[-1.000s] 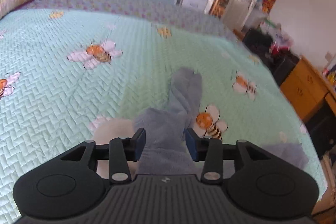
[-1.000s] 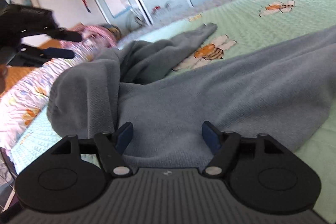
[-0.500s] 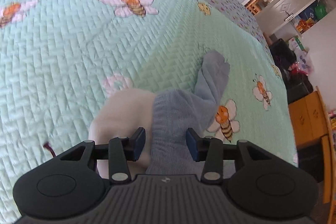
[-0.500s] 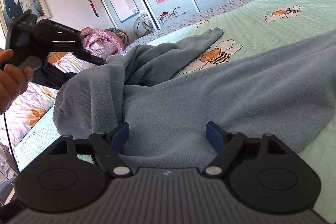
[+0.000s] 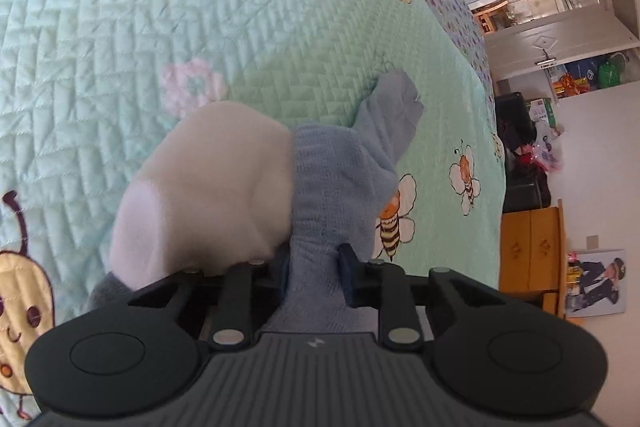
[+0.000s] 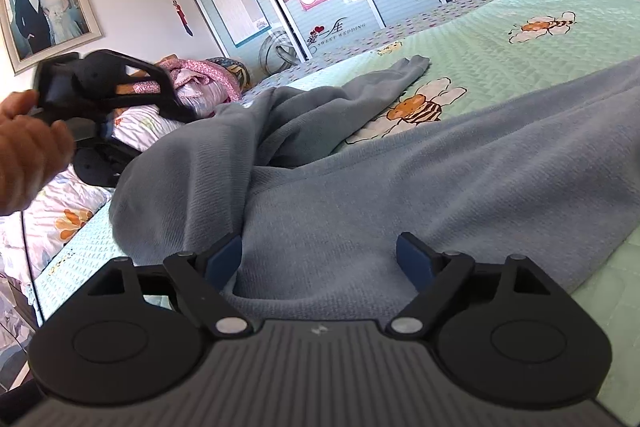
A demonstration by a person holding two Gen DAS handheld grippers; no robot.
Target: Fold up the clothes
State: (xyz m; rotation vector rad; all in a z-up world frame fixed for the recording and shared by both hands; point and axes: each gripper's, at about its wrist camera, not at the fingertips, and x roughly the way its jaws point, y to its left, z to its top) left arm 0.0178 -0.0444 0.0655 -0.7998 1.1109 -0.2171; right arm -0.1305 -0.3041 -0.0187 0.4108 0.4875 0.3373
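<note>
Since a second ago the left gripper [image 5: 314, 277] has dipped and rolled, its jaws closing on a bunched fold of the grey-blue garment [image 6: 420, 179], pale lining [image 5: 208, 195] showing. The garment sprawls rumpled on the bee-print bedspread [image 5: 100, 27]. The right gripper [image 6: 320, 261] is opening, cloth lying between untouched; only its view shows the hand [image 6: 24, 163].

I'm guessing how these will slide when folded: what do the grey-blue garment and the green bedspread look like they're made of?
The grey-blue garment looks like soft fleece or terry knit: matte, with fine ribbing and thick, rounded folds. The green bedspread looks like quilted cotton or polyester, hard to say which: matte, with stitched herringbone padding and printed bees.
</note>
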